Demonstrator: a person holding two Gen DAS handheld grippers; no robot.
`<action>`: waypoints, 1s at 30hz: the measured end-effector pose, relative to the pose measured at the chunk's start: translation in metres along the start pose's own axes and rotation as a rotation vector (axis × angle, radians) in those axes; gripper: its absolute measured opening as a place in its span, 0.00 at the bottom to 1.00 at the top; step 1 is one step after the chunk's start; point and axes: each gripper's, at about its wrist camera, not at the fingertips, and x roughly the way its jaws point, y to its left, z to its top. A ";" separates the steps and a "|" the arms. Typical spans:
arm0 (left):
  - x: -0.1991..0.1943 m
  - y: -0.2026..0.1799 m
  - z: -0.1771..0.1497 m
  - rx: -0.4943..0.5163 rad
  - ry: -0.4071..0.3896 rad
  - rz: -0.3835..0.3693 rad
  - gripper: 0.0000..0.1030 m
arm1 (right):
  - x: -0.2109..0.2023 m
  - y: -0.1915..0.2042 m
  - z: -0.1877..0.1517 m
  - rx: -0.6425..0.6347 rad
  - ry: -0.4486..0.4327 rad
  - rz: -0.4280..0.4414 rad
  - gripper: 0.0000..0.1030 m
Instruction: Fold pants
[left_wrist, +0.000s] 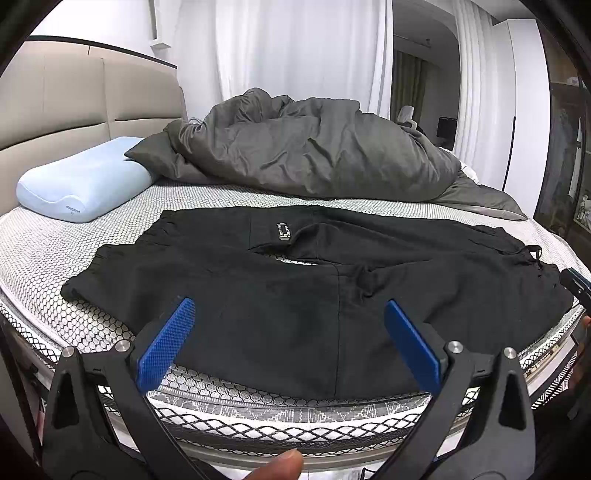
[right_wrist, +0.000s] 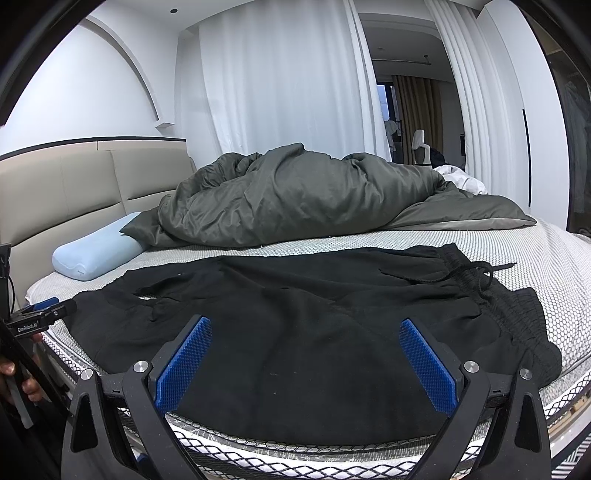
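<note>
Left wrist view shows the black pants (left_wrist: 295, 295) lying on the mattress (left_wrist: 44, 258), legs doubled back (leaving a gap at the crotch), while the left gripper (left_wrist: 290, 343) and right gripper (right_wrist: 306, 363) hover near the front edge, fingers spread, holding nothing, probably lining up a grasp.

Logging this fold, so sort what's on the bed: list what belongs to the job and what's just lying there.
For the job:
black pants, spread flat
left gripper, open
right gripper, open

Lying about:
grey duvet, heaped
light blue pillow
</note>
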 end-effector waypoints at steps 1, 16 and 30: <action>0.000 0.000 0.000 0.000 0.000 0.001 0.99 | 0.001 -0.001 0.000 0.001 0.001 0.001 1.00; -0.003 0.005 0.005 0.003 -0.001 0.008 0.99 | 0.002 -0.014 0.010 0.034 0.014 -0.007 1.00; 0.007 -0.008 0.016 0.036 0.033 -0.046 0.99 | 0.018 -0.049 0.032 -0.196 0.187 -0.104 1.00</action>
